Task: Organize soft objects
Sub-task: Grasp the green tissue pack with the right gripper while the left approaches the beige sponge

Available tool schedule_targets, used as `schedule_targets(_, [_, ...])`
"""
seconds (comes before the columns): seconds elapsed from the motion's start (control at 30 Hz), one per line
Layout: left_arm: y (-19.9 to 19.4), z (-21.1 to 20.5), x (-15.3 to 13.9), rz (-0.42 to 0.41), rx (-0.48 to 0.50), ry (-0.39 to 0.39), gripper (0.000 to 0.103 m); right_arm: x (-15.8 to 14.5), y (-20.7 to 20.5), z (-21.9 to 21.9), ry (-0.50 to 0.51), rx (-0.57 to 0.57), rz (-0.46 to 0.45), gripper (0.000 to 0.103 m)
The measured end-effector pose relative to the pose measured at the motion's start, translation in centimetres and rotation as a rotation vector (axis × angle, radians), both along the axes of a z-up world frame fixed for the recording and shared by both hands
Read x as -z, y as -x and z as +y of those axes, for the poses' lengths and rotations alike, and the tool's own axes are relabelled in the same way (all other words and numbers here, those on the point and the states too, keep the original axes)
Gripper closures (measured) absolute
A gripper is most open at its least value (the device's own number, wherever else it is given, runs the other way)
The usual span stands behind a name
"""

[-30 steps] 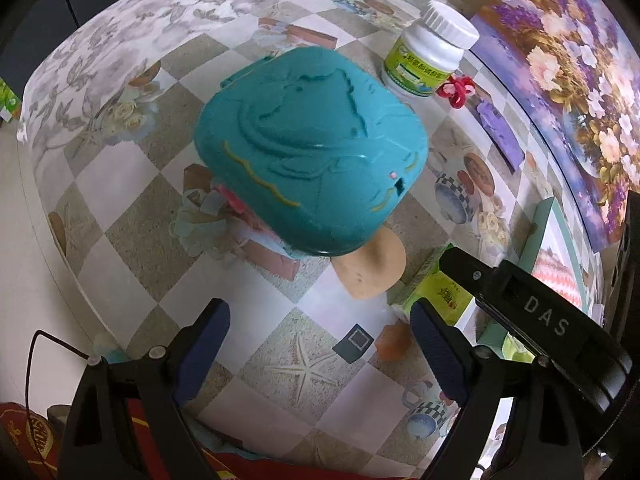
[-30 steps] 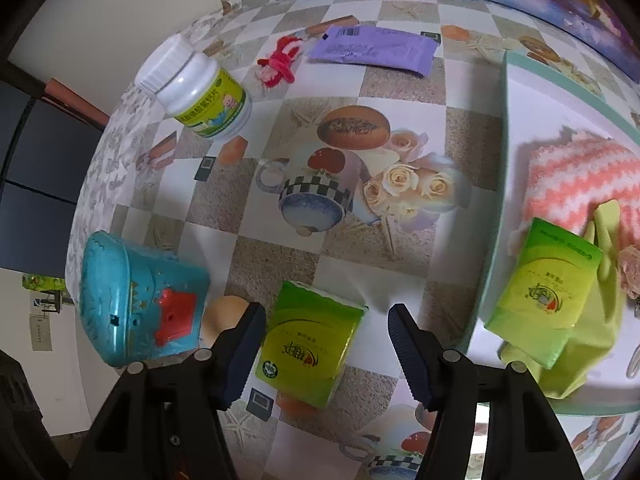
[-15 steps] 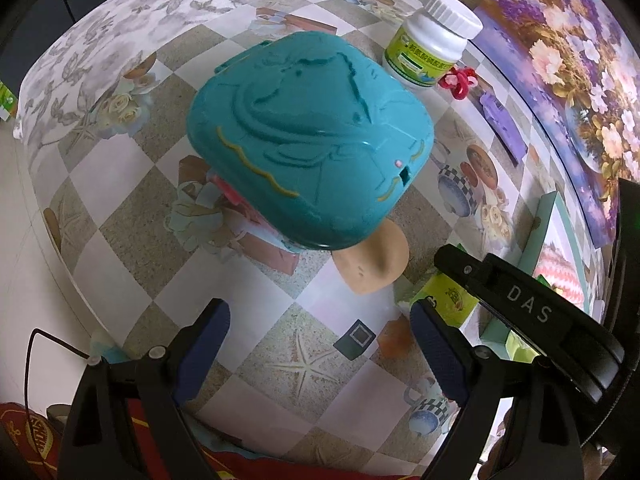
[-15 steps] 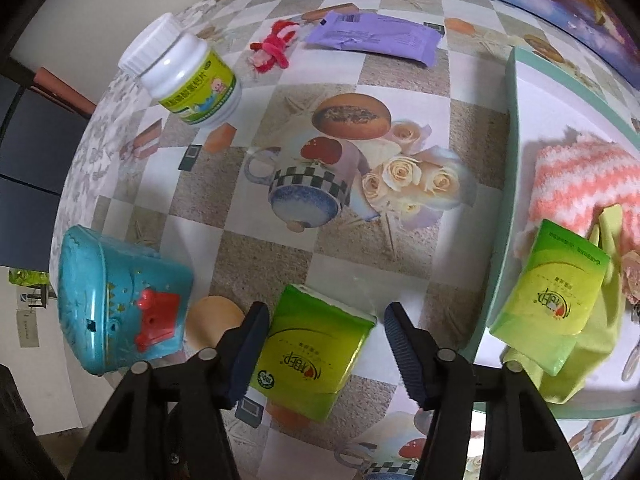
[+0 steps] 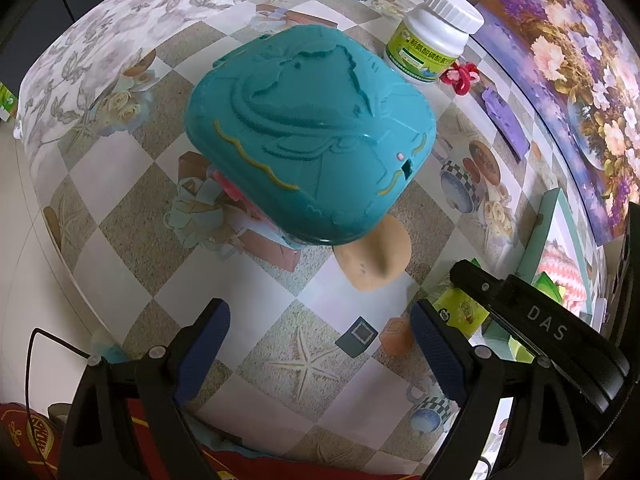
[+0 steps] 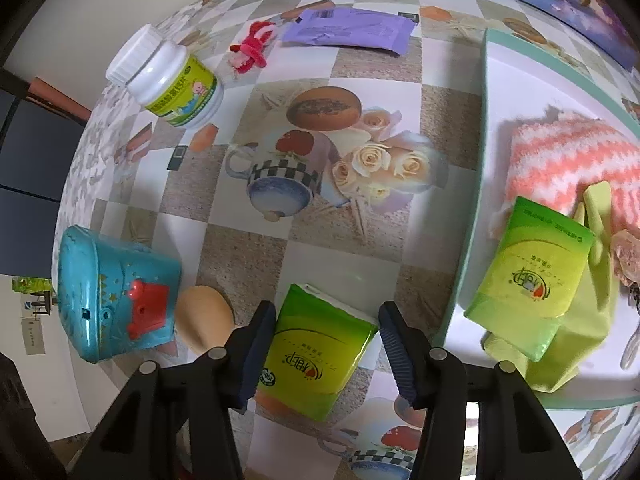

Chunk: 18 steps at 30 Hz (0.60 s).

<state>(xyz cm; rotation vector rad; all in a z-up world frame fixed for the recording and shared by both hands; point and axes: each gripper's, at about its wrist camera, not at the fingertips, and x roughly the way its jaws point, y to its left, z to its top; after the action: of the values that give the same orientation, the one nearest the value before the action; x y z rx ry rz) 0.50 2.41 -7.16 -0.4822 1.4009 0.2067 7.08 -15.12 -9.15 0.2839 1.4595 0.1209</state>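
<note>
- A round surface (image 6: 248,248) wears a checkered cloth printed with cups and roses.
- Pale wall (image 6: 100,4) behind; light floor (image 5: 16,264) below.

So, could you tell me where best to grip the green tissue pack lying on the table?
Take the green tissue pack across its two long sides, from above. It lies flat with its narrow width between the right gripper's pads, which have just been closing but are not yet pressing. It probably squashes, so squeeze gently.
</note>
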Motion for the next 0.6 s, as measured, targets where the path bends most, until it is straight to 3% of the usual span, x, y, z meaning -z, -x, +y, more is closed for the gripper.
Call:
schedule_targets(0.37, [-0.1,0.0,-0.5,-0.021,-0.007,-0.005,0.012,-1.7,0.9,-0.7,-0.017,-0.015,-0.029,0.048])
schedule_targets(0.6, [-0.6,-0.3,-1.1,-0.034,0.008,-0.015,0.012,-4.1,1.9,-3.7,-0.060,0.035,-0.079,0.048])
